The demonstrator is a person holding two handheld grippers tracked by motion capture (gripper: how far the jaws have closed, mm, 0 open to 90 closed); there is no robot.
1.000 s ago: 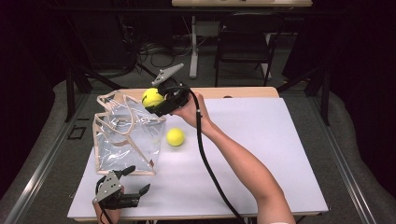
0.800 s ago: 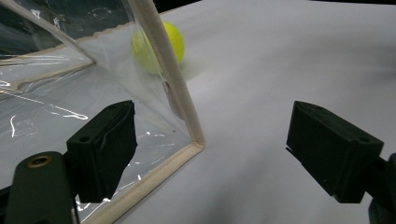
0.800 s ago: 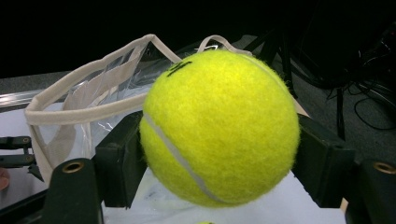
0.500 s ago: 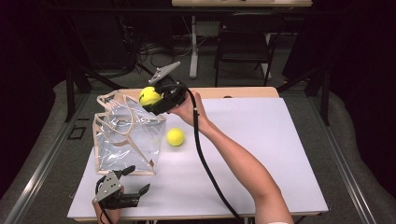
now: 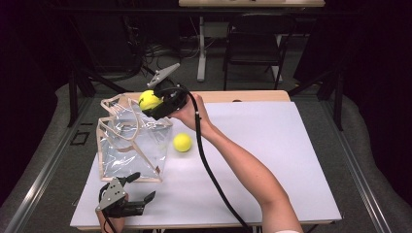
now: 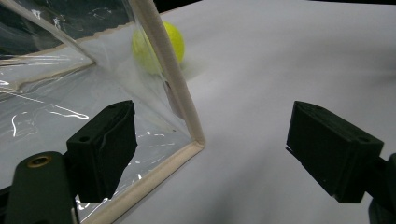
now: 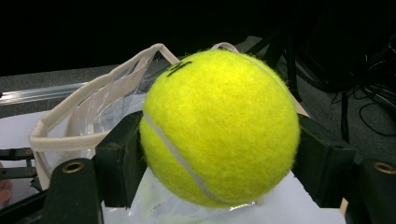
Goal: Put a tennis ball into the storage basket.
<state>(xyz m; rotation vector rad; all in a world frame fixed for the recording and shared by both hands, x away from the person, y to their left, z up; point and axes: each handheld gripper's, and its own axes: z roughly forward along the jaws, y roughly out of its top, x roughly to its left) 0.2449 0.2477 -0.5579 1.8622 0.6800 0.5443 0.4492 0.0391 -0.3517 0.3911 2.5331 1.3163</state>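
From above, the right hand-held gripper [image 5: 156,103] clenches a tennis ball [image 5: 149,99] over the clear bag's [image 5: 131,145] rim, barely shifted from before; a second ball [image 5: 182,142] lies on open bench [image 5: 272,160] just below it; the left hand-held gripper [image 5: 131,194] rests released at the near edge. In the left gripper view, the bag's seam [image 6: 180,100] half-hides that second ball [image 6: 161,46]. In the right gripper view, the held ball [image 7: 219,128] blocks the bag mouth [image 7: 93,112].

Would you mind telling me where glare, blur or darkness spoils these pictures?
High view: the clear bag glints white, and the surroundings are dark. Left gripper view: bright streaks on the plastic, and the ball on the table looks soft. Right gripper view: the held ball is sharp against a black background.
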